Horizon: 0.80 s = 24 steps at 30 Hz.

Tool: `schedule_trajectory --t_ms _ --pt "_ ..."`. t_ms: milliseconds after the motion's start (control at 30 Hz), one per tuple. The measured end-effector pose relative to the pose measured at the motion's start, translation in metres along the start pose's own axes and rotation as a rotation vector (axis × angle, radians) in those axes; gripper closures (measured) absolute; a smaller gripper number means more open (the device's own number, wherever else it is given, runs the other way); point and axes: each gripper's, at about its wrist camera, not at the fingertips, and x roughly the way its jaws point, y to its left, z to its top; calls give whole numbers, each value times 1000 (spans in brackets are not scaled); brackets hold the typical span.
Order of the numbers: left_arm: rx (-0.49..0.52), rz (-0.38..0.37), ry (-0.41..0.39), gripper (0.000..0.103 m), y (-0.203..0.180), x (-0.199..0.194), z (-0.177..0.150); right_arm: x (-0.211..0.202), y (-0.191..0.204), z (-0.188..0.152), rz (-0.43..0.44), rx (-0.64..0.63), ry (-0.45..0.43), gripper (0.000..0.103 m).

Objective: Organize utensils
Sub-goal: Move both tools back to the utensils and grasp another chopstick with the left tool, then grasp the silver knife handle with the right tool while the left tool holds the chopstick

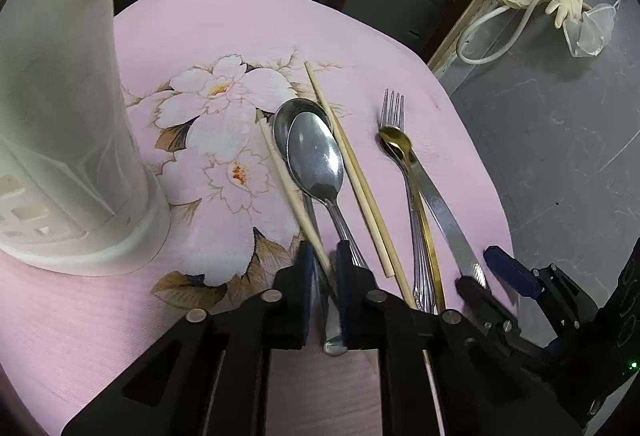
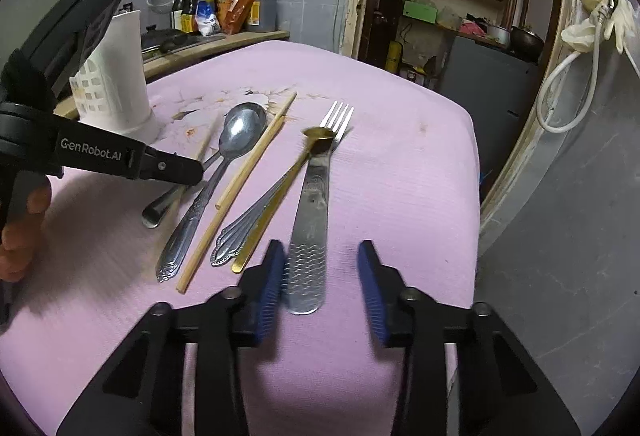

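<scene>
Closest to my left camera are my left fingers (image 1: 306,276), angled down at the bench (image 1: 200,16). They are drawn nearly together around the left chopstick (image 1: 280,172). The handle of the plain steel spoon (image 1: 300,124) also runs through that narrow gap, its end poking out behind the pads. From the right camera, my left gripper (image 2: 192,172) reaches in from the left edge, and my bare hand (image 2: 20,236) is wrapped round its grip.

My right fingers (image 2: 270,288) also tilt down. They stand apart on either side of the textured end of the fork (image 2: 316,196). The left pad sits just beside the handle, and the right pad is clear of it, so nothing is clamped.

All the utensils lie in a rough fan on the pink flowered cloth (image 2: 400,176), handles towards me. The ornate big spoon (image 1: 316,160) overlaps the plain one. Right of it are two more chopsticks (image 1: 352,172) side by side. Further right, a small silver spoon (image 2: 248,220) and a gold spoon (image 2: 276,196) are nested, their bowls resting on the fork's neck. A white slotted utensil holder (image 1: 68,116) stands upright on the cloth, off to the left.
</scene>
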Motion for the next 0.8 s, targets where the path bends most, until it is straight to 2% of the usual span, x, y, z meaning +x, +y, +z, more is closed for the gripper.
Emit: schedule_trajectory --t_ms 67,500,800 --pt "-5 -8 5 95 4 -2 0 -2 -4 -1 7 24 -3 84" --pt "9 -30 49 99 22 -24 -18 -25 -6 -17 2 84 3 85" --pt "111 -17 53 100 21 -49 -47 -51 10 -36 -17 68 45 85"
